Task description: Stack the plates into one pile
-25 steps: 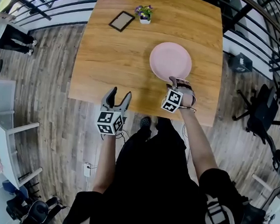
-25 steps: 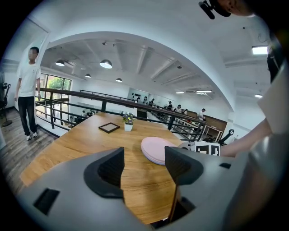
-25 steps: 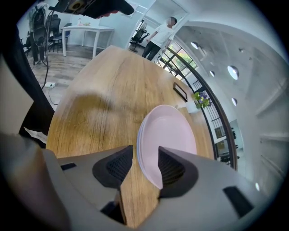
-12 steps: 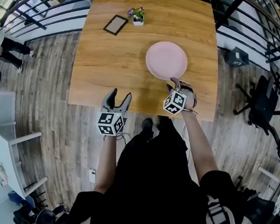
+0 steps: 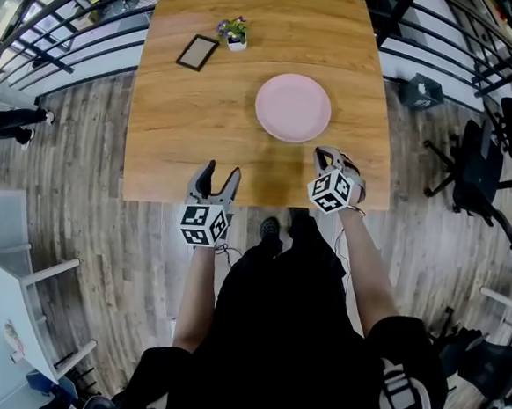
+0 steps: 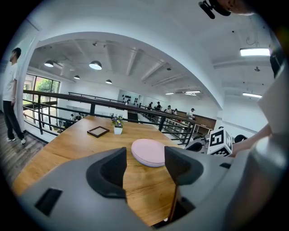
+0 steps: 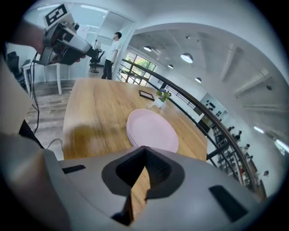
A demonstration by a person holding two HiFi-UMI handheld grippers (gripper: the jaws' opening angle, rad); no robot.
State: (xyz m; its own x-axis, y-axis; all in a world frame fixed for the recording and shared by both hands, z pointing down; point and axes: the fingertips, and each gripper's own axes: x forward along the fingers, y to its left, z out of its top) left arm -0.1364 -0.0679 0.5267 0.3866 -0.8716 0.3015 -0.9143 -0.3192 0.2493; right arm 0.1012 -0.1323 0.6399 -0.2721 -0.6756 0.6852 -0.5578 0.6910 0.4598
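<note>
A pile of pink plates rests on the wooden table, right of its middle; it also shows as pink plates and pink plates in the two gripper views. My right gripper hovers just off the plates' near rim, jaws shut with nothing between them. My left gripper is at the table's near edge, well left of the plates, its jaws open and empty.
A small potted plant and a dark picture frame sit at the table's far left. Black railings border the table on both sides. An office chair stands on the floor to the right.
My right gripper has drawn back from the plates' rim toward me and its jaws have shut. The left gripper has stayed put.
</note>
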